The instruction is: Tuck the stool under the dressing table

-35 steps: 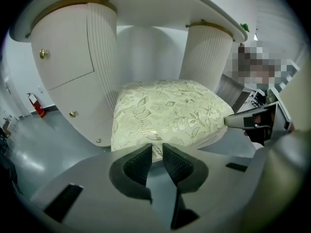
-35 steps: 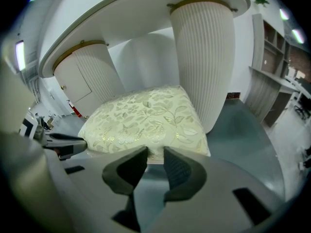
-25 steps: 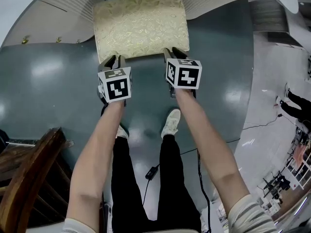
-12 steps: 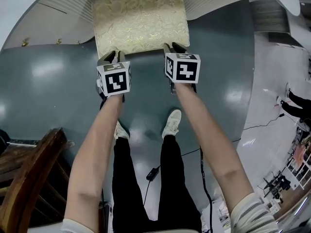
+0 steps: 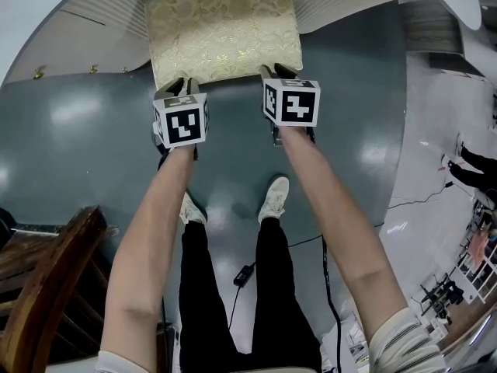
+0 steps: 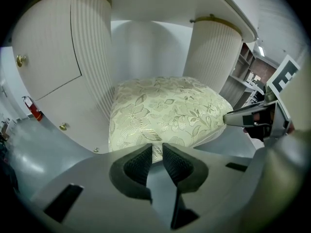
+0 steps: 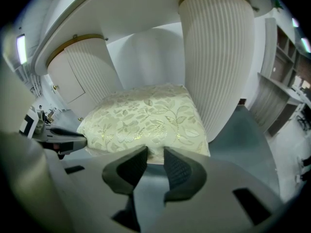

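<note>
The stool (image 5: 224, 29) has a cream cushion with a gold floral pattern and stands on the grey floor, its far end under the white dressing table (image 5: 46, 6). My left gripper (image 5: 180, 84) is at the cushion's near left edge and my right gripper (image 5: 273, 72) at its near right edge. In the left gripper view the jaws of the left gripper (image 6: 154, 152) pinch the hem of the stool (image 6: 165, 110). The right gripper (image 7: 154, 161) likewise clamps the cushion edge (image 7: 146, 118). Ribbed white pedestals (image 6: 214, 52) (image 7: 218, 57) flank the stool.
A dark wooden chair (image 5: 46, 286) stands at my lower left. A black cable (image 5: 241, 274) trails on the floor between my white shoes (image 5: 272, 196). People (image 5: 474, 169) stand far off at the right. A red fire extinguisher (image 6: 31, 110) sits by the left wall.
Both grippers and the stool have slid away from me, so more of the cushion lies under the table top. My arms reach further out.
</note>
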The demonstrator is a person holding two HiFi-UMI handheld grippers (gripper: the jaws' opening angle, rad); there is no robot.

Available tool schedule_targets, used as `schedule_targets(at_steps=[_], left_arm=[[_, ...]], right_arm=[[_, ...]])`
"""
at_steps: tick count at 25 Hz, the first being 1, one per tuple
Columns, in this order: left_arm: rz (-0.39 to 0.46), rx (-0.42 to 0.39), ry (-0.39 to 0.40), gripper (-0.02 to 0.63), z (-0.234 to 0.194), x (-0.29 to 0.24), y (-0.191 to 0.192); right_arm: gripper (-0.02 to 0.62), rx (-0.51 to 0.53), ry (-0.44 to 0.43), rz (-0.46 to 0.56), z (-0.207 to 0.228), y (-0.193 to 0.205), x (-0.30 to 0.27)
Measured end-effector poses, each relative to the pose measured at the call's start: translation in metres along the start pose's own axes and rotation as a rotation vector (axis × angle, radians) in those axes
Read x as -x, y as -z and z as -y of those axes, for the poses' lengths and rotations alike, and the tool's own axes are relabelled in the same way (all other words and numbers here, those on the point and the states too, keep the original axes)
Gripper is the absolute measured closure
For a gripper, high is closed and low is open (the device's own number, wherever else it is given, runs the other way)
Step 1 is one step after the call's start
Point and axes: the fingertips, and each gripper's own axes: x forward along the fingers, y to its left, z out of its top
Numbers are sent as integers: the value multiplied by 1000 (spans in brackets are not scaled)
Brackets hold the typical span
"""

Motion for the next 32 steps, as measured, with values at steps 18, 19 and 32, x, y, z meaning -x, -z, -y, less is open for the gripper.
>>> schedule_targets(at_steps=[18,19,32], left_arm=[[-6,-14,-12,538,-4,-14,0],[-7,-10,-13,538,-4,-14,0],[-10,25,20,538,8,-20,1]], right_arm=[[482,29,-32,-10,2,-2,-14],[483,31,-32,-12,2,-2,-15],[491,63,-17,-17,14,-13,-24]])
